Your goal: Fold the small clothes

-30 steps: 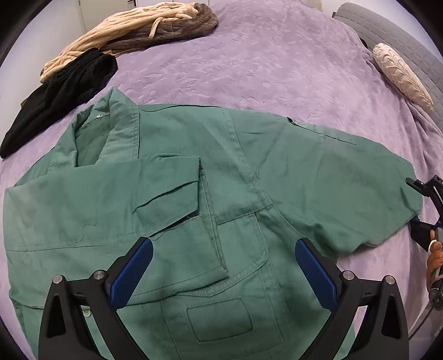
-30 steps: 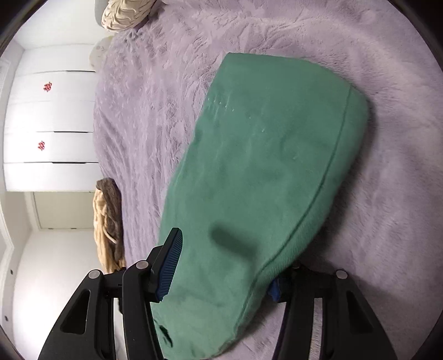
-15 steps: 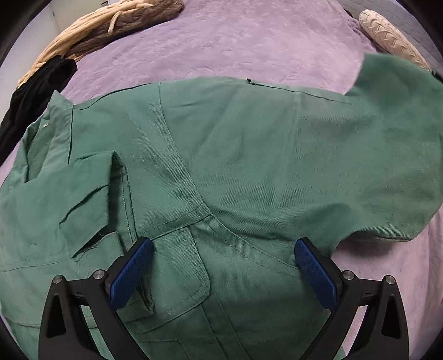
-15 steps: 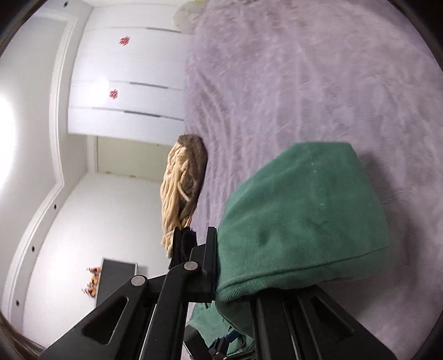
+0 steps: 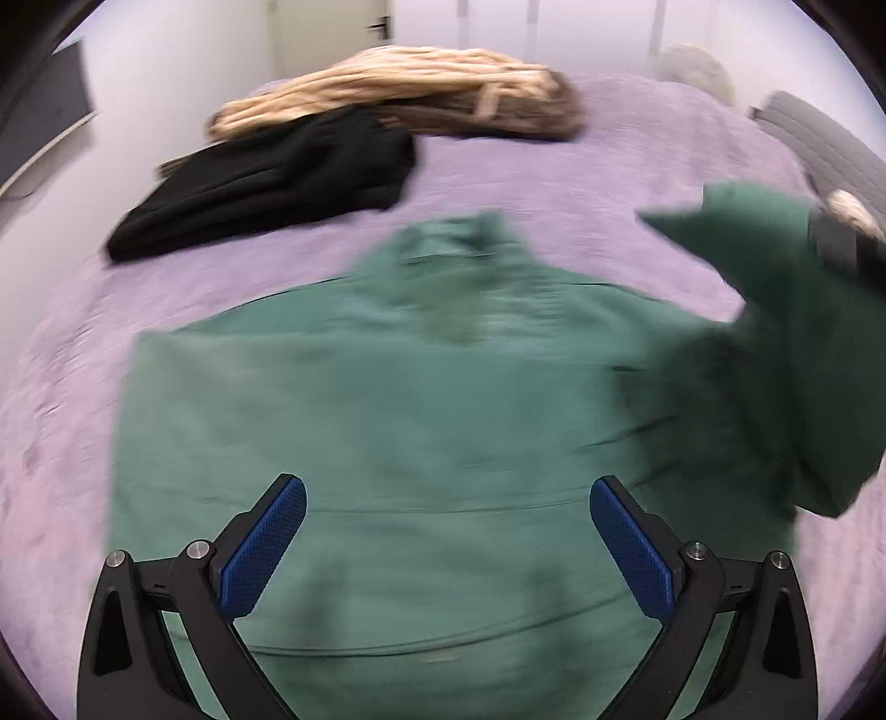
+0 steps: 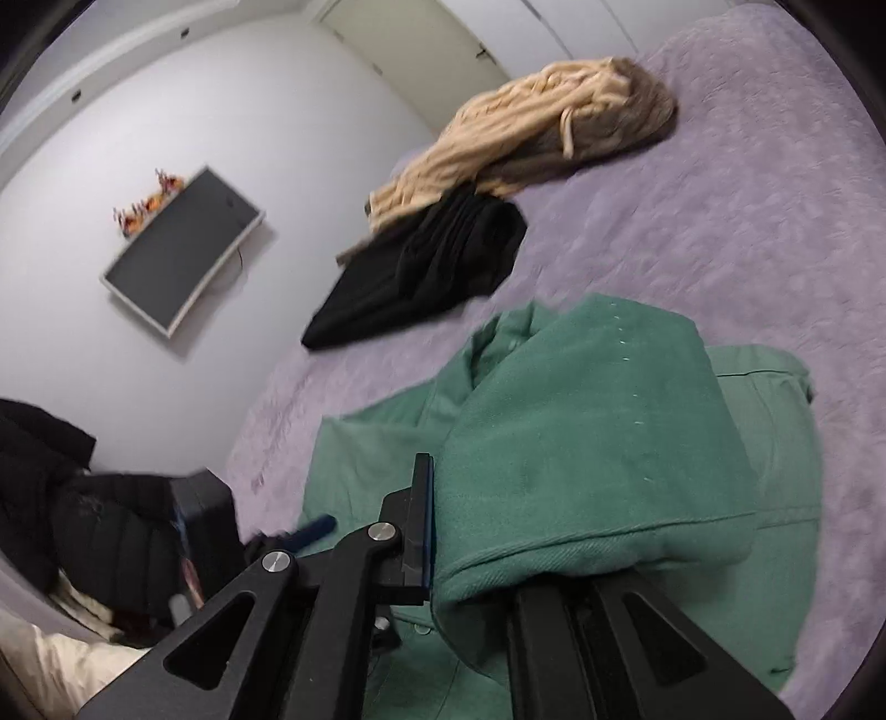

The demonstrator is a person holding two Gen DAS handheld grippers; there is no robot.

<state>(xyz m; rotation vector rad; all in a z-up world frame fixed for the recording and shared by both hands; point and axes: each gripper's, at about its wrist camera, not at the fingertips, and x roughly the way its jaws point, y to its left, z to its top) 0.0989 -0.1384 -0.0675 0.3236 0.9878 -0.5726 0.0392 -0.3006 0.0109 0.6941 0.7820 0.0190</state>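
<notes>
Lifting a green sleeve over a purple bed

Nearest, R gripper (image 6: 470, 559) is clamped tight on the sleeve (image 6: 587, 459) of the green jacket (image 5: 387, 443), raised above the rest. L gripper (image 5: 447, 531) hangs w/ jaws wide, empty, over the jacket's lower part. Jacket lies flat on the purple bedspread (image 5: 554, 188). Further back: black garment (image 6: 426, 266), then beige-and-brown pile (image 6: 531, 127). White wall behind w/ a mounted screen (image 6: 183, 249) & a door (image 6: 410, 33).

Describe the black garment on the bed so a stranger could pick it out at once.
Start from the purple bedspread that covers the whole bed. Toward its far edge, by the white wall, lies a heap of clothes beyond the spread-out green jacket. The black garment is the flat dark one at the heap's near end, partly under the tan and brown knits.
</notes>
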